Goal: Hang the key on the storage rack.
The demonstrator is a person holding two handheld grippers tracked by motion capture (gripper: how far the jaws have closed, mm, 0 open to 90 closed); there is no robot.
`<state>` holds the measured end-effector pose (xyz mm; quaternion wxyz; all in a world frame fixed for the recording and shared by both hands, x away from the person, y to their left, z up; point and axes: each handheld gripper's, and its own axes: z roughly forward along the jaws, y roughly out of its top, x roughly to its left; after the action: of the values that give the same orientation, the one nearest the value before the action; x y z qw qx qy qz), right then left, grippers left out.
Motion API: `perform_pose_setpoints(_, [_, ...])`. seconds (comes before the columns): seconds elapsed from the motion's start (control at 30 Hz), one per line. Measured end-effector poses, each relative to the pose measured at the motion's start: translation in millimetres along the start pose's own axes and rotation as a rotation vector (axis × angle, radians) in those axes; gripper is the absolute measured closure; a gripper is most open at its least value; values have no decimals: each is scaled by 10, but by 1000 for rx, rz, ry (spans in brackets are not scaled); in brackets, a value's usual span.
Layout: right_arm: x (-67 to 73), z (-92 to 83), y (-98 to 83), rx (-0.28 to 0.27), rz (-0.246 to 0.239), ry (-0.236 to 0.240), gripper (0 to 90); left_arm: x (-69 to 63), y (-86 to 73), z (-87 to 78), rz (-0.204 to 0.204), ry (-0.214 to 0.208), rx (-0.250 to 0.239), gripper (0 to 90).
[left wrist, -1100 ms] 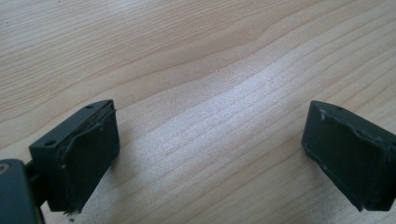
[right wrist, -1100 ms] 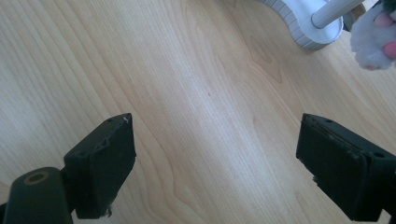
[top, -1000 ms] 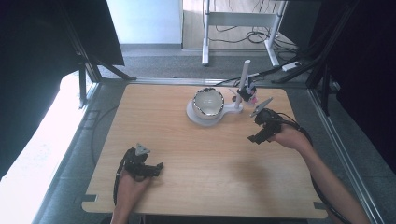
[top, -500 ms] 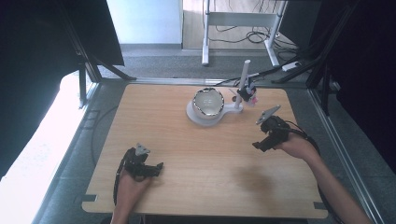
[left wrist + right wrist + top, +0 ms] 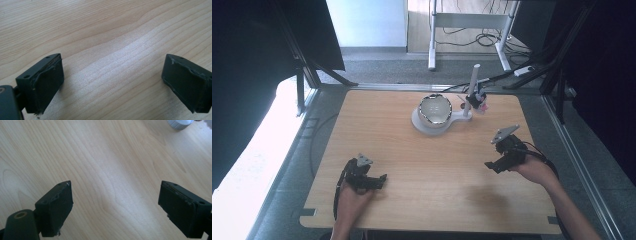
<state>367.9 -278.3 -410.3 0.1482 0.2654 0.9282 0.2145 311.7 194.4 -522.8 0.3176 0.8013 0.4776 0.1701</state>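
On the wooden table (image 5: 422,165), toward twelve o'clock, a shiny metal bowl (image 5: 435,109) sits on a white base (image 5: 424,126) with an upright white post (image 5: 472,90) beside it; something small and dark, perhaps a clip, hangs on the post. The left gripper (image 5: 379,181) rests at seven o'clock, jaws wide apart and empty. The right gripper (image 5: 492,165) sits at four o'clock, jaws likewise spread, holding nothing.

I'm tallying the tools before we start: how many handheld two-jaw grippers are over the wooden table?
2. The left black two-jaw gripper sits near the light wooden table's front-left edge; the right black two-jaw gripper is at mid-right. Both are open, holding nothing.
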Motion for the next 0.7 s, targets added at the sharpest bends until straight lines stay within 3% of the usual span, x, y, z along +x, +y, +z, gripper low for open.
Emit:
perform_pose_setpoints(0.43, [243, 203, -249, -58, 12, 27, 94, 1, 0, -2, 1, -1, 3, 42])
perform_pose_setpoints(0.7, [401, 349, -410, -117, 58, 47, 91, 2, 0, -2, 3, 0, 2, 42])
